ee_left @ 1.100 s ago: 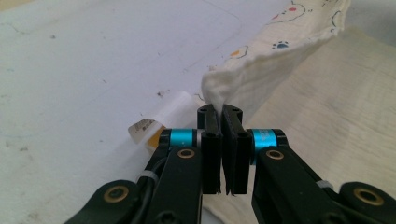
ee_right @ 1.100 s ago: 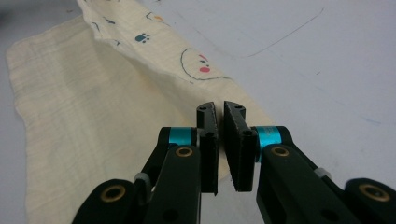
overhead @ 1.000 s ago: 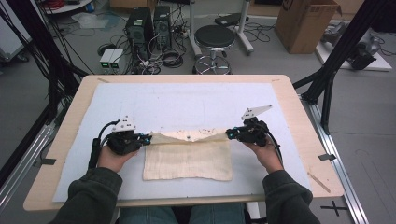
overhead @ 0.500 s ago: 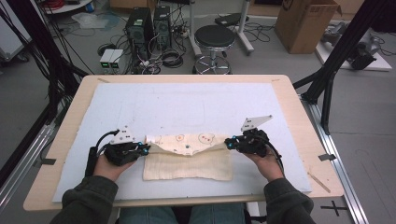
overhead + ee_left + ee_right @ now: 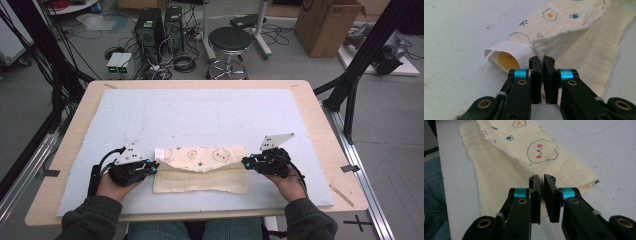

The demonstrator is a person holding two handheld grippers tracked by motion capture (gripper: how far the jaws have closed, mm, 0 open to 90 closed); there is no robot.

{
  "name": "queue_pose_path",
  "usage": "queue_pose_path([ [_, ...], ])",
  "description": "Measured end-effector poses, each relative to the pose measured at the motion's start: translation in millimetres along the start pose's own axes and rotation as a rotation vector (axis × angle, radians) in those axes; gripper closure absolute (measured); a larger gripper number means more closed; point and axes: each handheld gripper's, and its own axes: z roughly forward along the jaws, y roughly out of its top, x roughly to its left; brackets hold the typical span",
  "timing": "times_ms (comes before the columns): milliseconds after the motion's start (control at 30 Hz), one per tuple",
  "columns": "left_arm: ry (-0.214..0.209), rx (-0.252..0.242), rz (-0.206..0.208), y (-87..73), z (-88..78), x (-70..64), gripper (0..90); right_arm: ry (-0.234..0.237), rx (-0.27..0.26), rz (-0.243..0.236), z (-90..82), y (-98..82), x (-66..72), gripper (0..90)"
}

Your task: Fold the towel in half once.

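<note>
2 claws work one cream cotton cloth printed with bear faces, fried eggs and paw marks, which lies folded near the front edge of the pale blue foam mat covering the wooden table. In the high view the left claw sits at the cloth's left end and the right claw at its right end, each touching the upper layer; the printed flap runs between them along the far side of the cloth, over the plain lower layer. A white paper label sticks out at the flap's left end, just beside the left claw.

In the left gripper view, the left claw is closed on a corner of the cloth, which rises straight out from between its tips. The curled label lies just left of the tips on the mat.

In the right gripper view, the right claw is pinched almost fully together at the near edge of the cloth; a thin fold seems caught between the tips, with the bear face just beyond them.

Compared with 1 second ago, both claws sit closer to the person, and the printed flap now lies lower and flatter over the lower layer.
</note>
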Motion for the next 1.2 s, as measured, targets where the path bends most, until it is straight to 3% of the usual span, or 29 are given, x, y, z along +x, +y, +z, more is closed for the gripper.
queue_pose_path([
  [300, -0.006, -0.009, -0.003, -9.1, -4.4, -7.6, 84.7, 0.014, 0.04, -0.016, 4.7, -5.5, 9.2, 84.0],
  [467, -0.004, -0.015, -0.001, -11.2, -6.1, -10.8, 85.3, 0.012, 0.033, -0.023, 1.1, -6.2, 14.6, 84.1],
  [1200, -0.021, 0.007, 0.015, -18.9, -10.3, -22.0, 85.5, 0.026, 0.087, -0.066, -0.1, -16.9, 28.3, 83.7],
])
